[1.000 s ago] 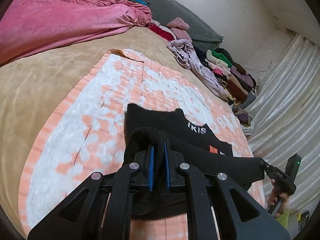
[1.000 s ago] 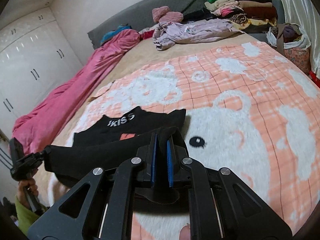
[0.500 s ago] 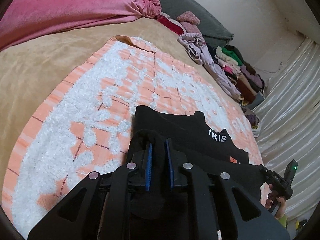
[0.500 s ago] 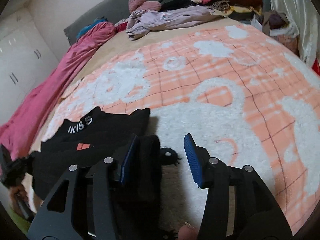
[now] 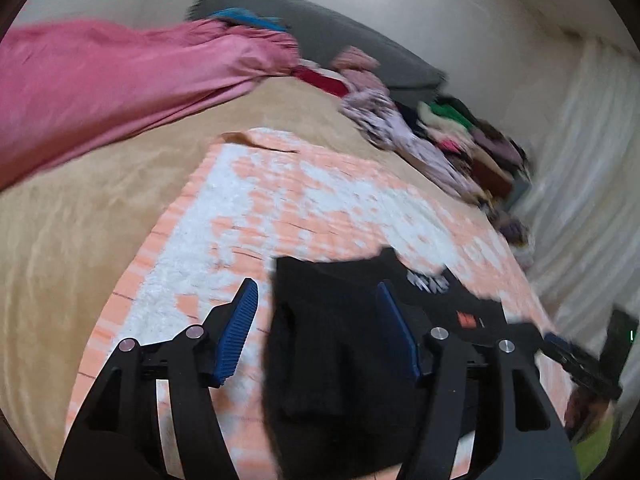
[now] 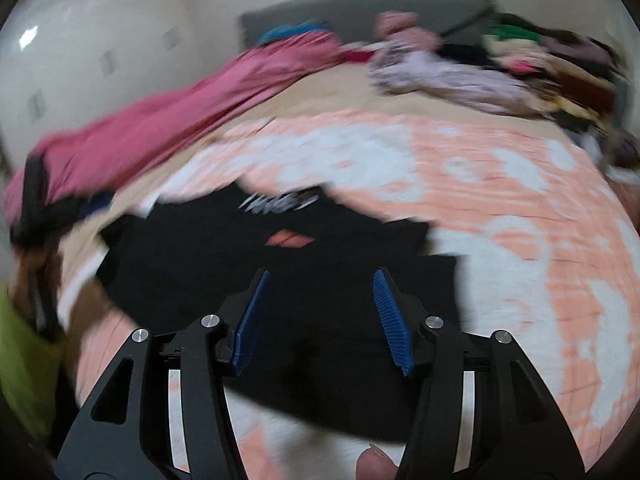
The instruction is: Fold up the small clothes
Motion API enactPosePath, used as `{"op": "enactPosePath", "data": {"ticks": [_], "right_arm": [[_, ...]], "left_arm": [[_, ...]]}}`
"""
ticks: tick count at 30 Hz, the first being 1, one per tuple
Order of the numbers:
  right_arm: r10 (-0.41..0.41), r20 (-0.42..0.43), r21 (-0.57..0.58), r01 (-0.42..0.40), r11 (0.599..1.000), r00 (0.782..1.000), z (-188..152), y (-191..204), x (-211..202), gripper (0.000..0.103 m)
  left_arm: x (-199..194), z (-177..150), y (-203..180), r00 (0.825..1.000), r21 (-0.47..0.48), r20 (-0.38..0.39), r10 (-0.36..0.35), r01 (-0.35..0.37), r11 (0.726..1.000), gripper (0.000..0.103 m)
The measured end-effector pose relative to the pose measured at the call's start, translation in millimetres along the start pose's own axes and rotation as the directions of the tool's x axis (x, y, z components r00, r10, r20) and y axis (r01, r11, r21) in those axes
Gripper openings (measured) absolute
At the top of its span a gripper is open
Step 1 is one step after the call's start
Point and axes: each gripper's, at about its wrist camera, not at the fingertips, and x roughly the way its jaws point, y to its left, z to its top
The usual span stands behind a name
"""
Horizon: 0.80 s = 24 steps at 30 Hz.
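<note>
Black garment (image 5: 340, 344) lies folded on the peach-and-white blanket (image 5: 280, 200), lower centre in both views. Left gripper (image 5: 318, 334) jaws have just been opening, cloth loose between them. Right gripper (image 6: 320, 316) likewise, apart above the cloth, gripping nothing.

Both views are smeared by motion blur; the clothes pile (image 5: 472, 140) and pink quilt (image 6: 192, 112) lose their edges. The light is soft, even and rather dim, with faint shadows. A small bright glare sits on the wardrobe (image 6: 30, 36). Fisheye distortion bends the bed (image 5: 80, 216), and dark vignette rings the corners.
</note>
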Motion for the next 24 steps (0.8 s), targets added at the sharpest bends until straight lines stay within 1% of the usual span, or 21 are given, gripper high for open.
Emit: {"op": "enactPosePath", "data": {"ticks": [1, 2, 3, 4, 7, 8, 9, 10, 11, 13, 14, 15, 16, 18, 24], "right_arm": [[0.027, -0.033, -0.027, -0.028, 0.999, 0.999, -2, 11, 6, 0.045], [0.036, -0.055, -0.043, -0.039, 0.998, 0.998, -4, 18, 9, 0.043], [0.037, -0.09, -0.063, -0.043, 0.997, 0.995, -6, 25, 14, 0.039], [0.035, -0.107, -0.075, -0.044, 0.996, 0.994, -7, 29, 16, 0.034], [0.048, -0.154, -0.121, -0.067, 0.99, 0.987, -10, 39, 19, 0.031], [0.047, -0.17, -0.131, -0.07, 0.989, 0.984, -11, 40, 20, 0.031], [0.047, -0.185, -0.139, -0.073, 0.988, 0.982, -12, 42, 21, 0.031], [0.043, -0.2, -0.144, -0.073, 0.987, 0.979, -14, 43, 25, 0.031], [0.034, -0.207, -0.142, -0.064, 0.988, 0.978, -15, 42, 27, 0.031], [0.004, -0.223, -0.14, -0.036, 0.99, 0.975, -19, 38, 34, 0.031], [-0.008, -0.223, -0.14, -0.024, 0.99, 0.975, -21, 36, 36, 0.031], [-0.017, -0.22, -0.139, -0.014, 0.99, 0.975, -21, 35, 38, 0.029], [-0.018, -0.21, -0.132, -0.01, 0.991, 0.978, -20, 32, 39, 0.029], [-0.025, -0.191, -0.122, 0.002, 0.992, 0.981, -19, 29, 41, 0.029], [-0.044, -0.133, -0.112, 0.029, 0.993, 0.99, -7, 25, 43, 0.029]], "left_arm": [[-4, -5, -14, 1.0, 0.065, -0.011, -0.014, 0.015, 0.998, 0.06], [-6, -8, -23, 0.999, 0.101, -0.022, -0.027, 0.029, 0.994, 0.06], [-6, -13, -35, 0.998, 0.139, -0.038, -0.051, 0.056, 0.989, 0.06], [-6, -19, -50, 0.994, 0.176, -0.059, -0.092, 0.102, 0.979, 0.06], [2, -36, -80, 0.977, 0.234, -0.131, -0.167, 0.194, 0.953, 0.06], [7, -47, -94, 0.966, 0.27, -0.178, -0.188, 0.232, 0.934, 0.059], [11, -54, -100, 0.96, 0.287, -0.202, -0.194, 0.247, 0.926, 0.057], [19, -64, -107, 0.95, 0.302, -0.24, -0.198, 0.267, 0.915, 0.055], [25, -69, -110, 0.943, 0.303, -0.266, -0.199, 0.278, 0.912, 0.052], [38, -79, -111, 0.928, 0.29, -0.316, -0.199, 0.294, 0.911, 0.051], [45, -85, -111, 0.916, 0.282, -0.349, -0.196, 0.302, 0.911, 0.05], [48, -87, -110, 0.913, 0.281, -0.36, -0.191, 0.301, 0.911, 0.05], [51, -88, -109, 0.915, 0.284, -0.359, -0.184, 0.295, 0.913, 0.05], [54, -87, -106, 0.924, 0.288, -0.343, -0.169, 0.274, 0.918, 0.05], [54, -76, -101, 0.952, 0.297, -0.272, -0.139, 0.221, 0.929, 0.05]]}}
